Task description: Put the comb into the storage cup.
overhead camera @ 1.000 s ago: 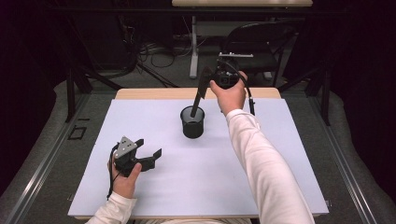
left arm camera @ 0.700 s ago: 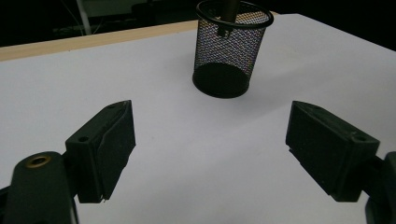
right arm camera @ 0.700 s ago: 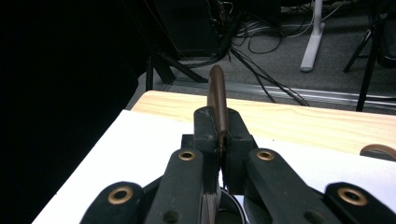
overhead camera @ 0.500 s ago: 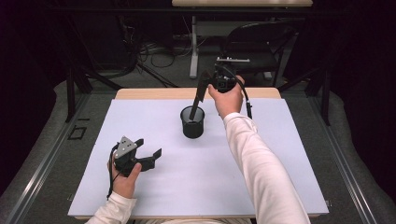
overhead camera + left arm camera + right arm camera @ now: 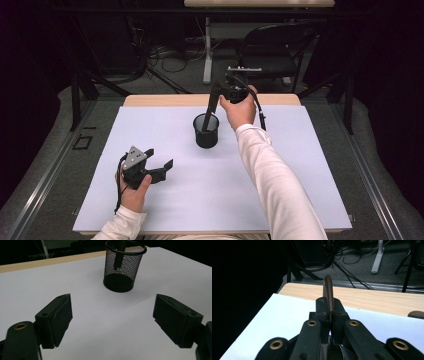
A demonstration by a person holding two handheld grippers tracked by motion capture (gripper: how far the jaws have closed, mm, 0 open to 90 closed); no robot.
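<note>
Only the mesh cup [image 5: 206, 131] interrupts the white sheet [image 5: 300, 190]; open surface lies all around it.

I see a white sheet [image 5: 210, 200] covering most of a light wooden table [image 5: 165, 100], whose bare edge shows as a strip along the far side. Beyond the table a grey carpeted floor [image 5: 170, 75] carries a tangle of dark cables [image 5: 160, 52]. A white desk leg [image 5: 206, 50] stands there, with a pale desk top [image 5: 260, 3] above it at the upper edge. A black chair [image 5: 275, 45] sits just right of that leg. Metal rails [image 5: 45, 175] run along the floor on both sides of the table. A small black square outline [image 5: 82, 142] is marked on the floor at the left.
</note>
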